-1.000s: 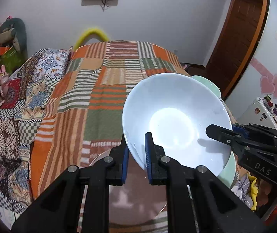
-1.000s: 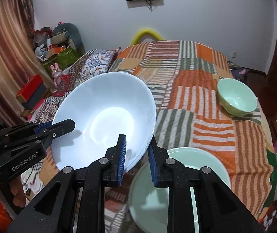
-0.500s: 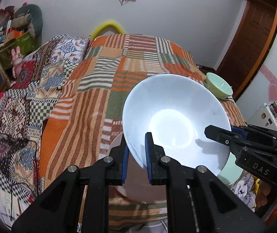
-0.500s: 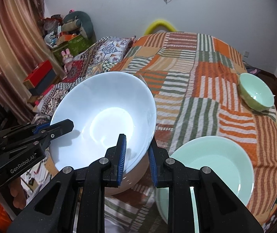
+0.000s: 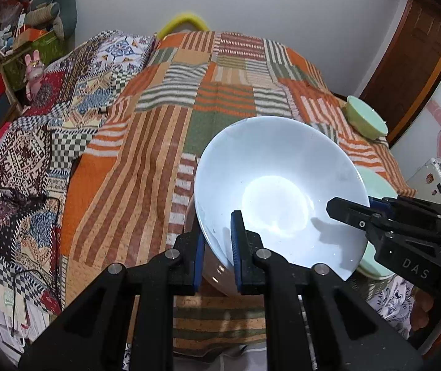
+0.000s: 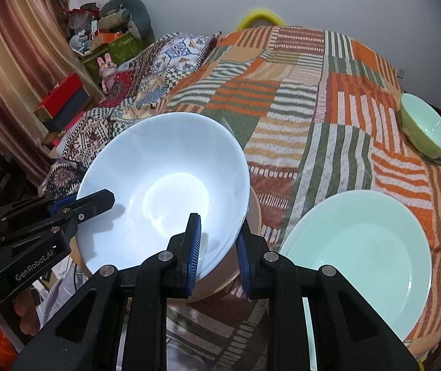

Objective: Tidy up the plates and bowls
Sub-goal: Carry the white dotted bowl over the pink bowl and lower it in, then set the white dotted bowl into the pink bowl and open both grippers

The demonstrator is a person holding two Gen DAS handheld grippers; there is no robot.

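Pinching white bowl rim between both hand-held grippers, seemingly.

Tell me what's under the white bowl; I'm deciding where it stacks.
Under the white bowl sits a tan dish; only its rim and side show, beside the green plate. Its inside is covered. Both the left gripper and right gripper grip the bowl's rim.

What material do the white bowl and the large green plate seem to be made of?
White bowl: probably glazed ceramic or opal glass; it is smooth and glossy, with a bright reflection in its bottom. Large green plate: likely the same kind of ware with a pale mint glaze and a soft sheen; melamine cannot be excluded.
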